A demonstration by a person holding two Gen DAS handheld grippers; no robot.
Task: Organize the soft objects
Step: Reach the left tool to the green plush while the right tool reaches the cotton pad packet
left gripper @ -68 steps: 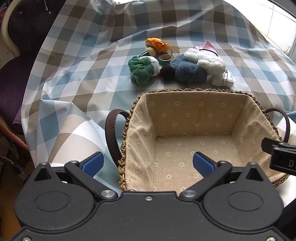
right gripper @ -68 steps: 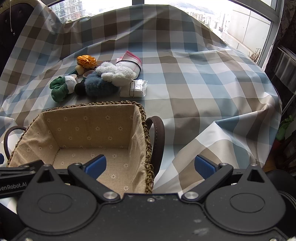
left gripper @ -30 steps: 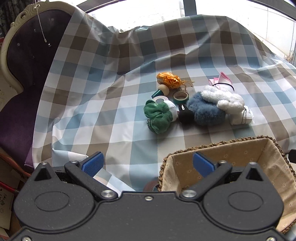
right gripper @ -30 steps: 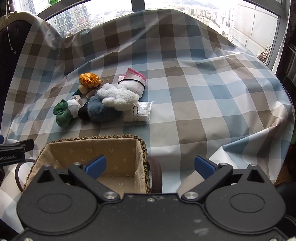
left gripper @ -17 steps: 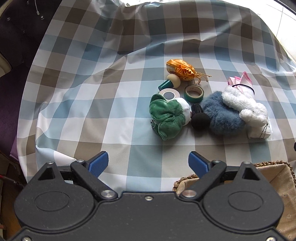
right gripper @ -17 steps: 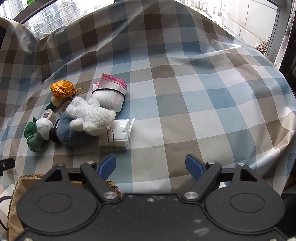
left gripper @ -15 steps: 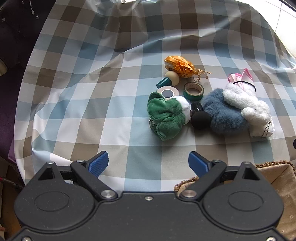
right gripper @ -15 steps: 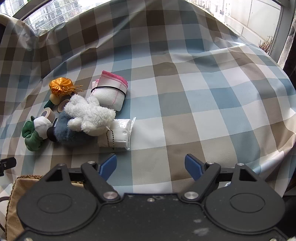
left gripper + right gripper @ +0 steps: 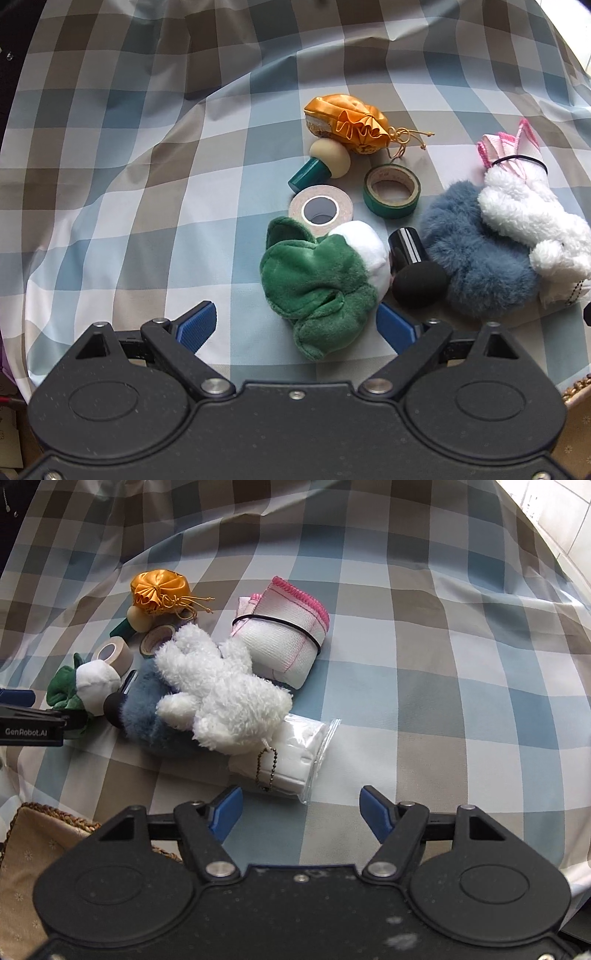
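Both claws have dropped from the basket onto the pile: left claw [image 9: 295,325] spread around green-and-white plush toy [image 9: 321,280]; right claw [image 9: 301,812] closing, empty, just before clear plastic bag of white padding [image 9: 295,760]. Pickups next.

Two tape rolls [image 9: 391,190], checked cloth [image 9: 147,147]

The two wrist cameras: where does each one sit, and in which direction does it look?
Left wrist: sits on the left gripper, looks steeply down along its fingers at the green plush; own open jaws show.
Right wrist: sits on the right gripper, looks down at the plastic packet and white plush; own jaws, closing with nothing between them, and the left gripper's tip at the left edge.
Shared: both plush toys, orange pouch, checked cloth.
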